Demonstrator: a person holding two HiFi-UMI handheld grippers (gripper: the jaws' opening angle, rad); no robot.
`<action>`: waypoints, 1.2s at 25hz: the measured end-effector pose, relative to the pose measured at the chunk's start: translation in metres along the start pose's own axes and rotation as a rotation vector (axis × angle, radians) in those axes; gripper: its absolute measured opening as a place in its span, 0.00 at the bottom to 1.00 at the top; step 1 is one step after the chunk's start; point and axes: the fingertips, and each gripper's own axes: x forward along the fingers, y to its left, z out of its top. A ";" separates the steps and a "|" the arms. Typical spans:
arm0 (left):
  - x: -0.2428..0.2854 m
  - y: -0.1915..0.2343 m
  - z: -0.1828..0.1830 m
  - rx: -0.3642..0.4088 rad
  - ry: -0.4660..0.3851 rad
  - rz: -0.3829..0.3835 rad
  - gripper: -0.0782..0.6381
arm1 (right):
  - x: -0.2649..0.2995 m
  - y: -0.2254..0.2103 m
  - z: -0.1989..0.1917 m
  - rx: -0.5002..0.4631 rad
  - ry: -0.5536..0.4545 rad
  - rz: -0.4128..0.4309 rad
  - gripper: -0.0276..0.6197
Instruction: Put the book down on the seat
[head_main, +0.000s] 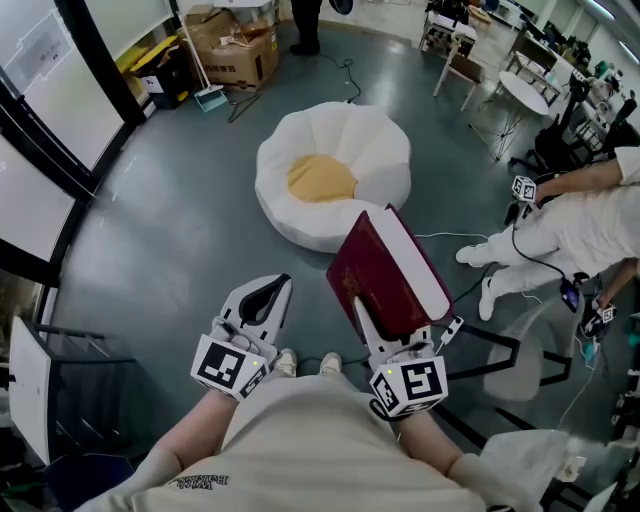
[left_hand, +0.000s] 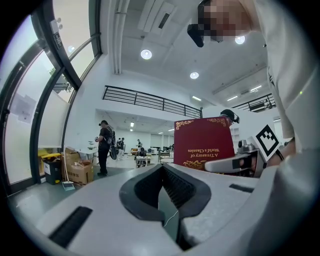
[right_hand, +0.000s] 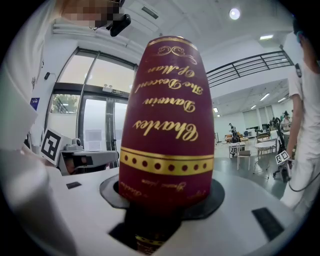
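Head view: the dark red book (head_main: 385, 268) is being held in the air short of the white seat (head_main: 375, 150), its far corner overlapping the seat's near rim in the picture. The right gripper (head_main: 383, 328) is pinching the book's lower end, with the spine facing its own camera; that end is lying hidden between the jaws. The left gripper (head_main: 268, 298) is riding beside it, not touching the book, its jaws pressed together on nothing. Grey floor (head_main: 180, 220) is lying open around the seat. Cardboard boxes (head_main: 235, 50) are standing at the far side. A person in white (head_main: 560, 230) is being cut off by the right edge.
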 end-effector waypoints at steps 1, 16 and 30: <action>0.001 -0.002 0.000 0.001 0.001 0.000 0.12 | -0.001 -0.002 0.000 0.002 0.003 -0.001 0.39; 0.018 -0.026 -0.006 0.008 -0.005 0.005 0.12 | -0.019 -0.031 -0.004 -0.009 0.001 0.007 0.39; 0.042 -0.025 -0.012 0.035 -0.004 0.049 0.12 | -0.017 -0.065 -0.013 -0.008 0.004 0.018 0.39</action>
